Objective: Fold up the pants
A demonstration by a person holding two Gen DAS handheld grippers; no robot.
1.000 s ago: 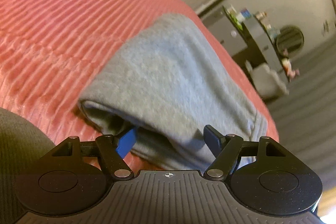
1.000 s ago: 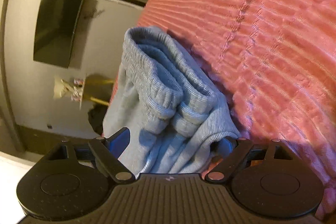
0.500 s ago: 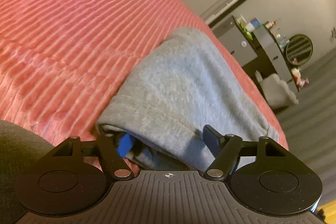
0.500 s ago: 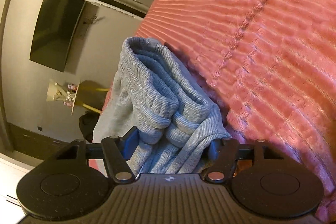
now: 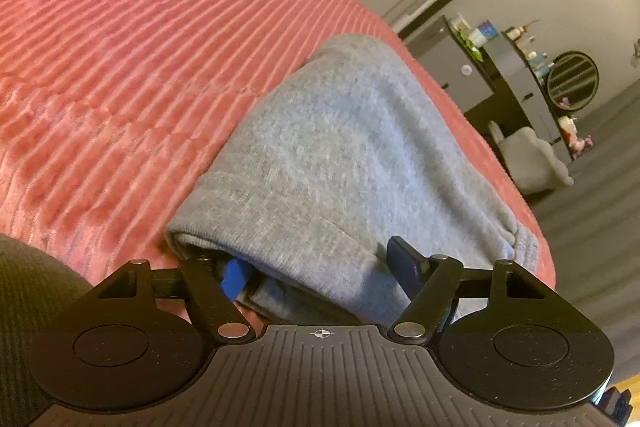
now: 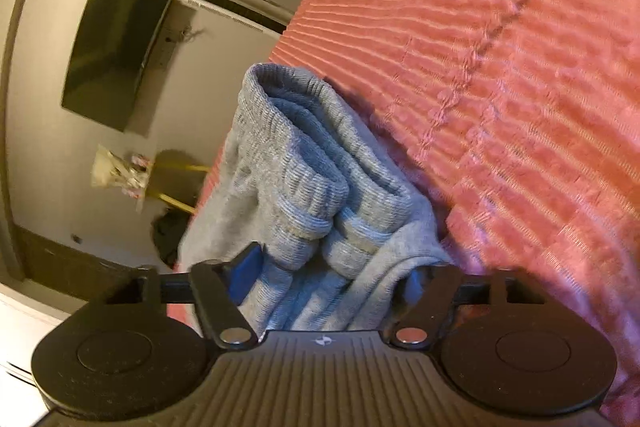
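While the grey pants (image 5: 344, 163) lie folded into a thick bundle near the edge of the bed, both grippers have cloth between their fingers. The fabric is a soft, heathered fleece knit, smooth and gently domed on its upper face in the left wrist view. It rests on a salmon-red bedspread (image 5: 132, 39) of plush material ridged in close parallel ribs, with a puckered stitched seam running across it.

The left gripper (image 5: 318, 269) stands at a middling spread, its blue-padded finger tucked under the rounded fold at the bundle's near corner and its dark finger lying against the cloth on the other side; the layers fill the gap, but whether the pads press firmly cannot be told.

From the right wrist view the pants (image 6: 316, 187) show their other end: ribbed elastic bands, coarse and corrugated, stacked in curled loops like rolled cuffs. The right gripper (image 6: 330, 277) is part-way closed around these stacked layers, with its blue pad against the ribbing on one side and its dark finger half buried in the smoother fleece on the other. Beyond the bed, a dark flat television (image 6: 116, 47) hangs on a grey wall.
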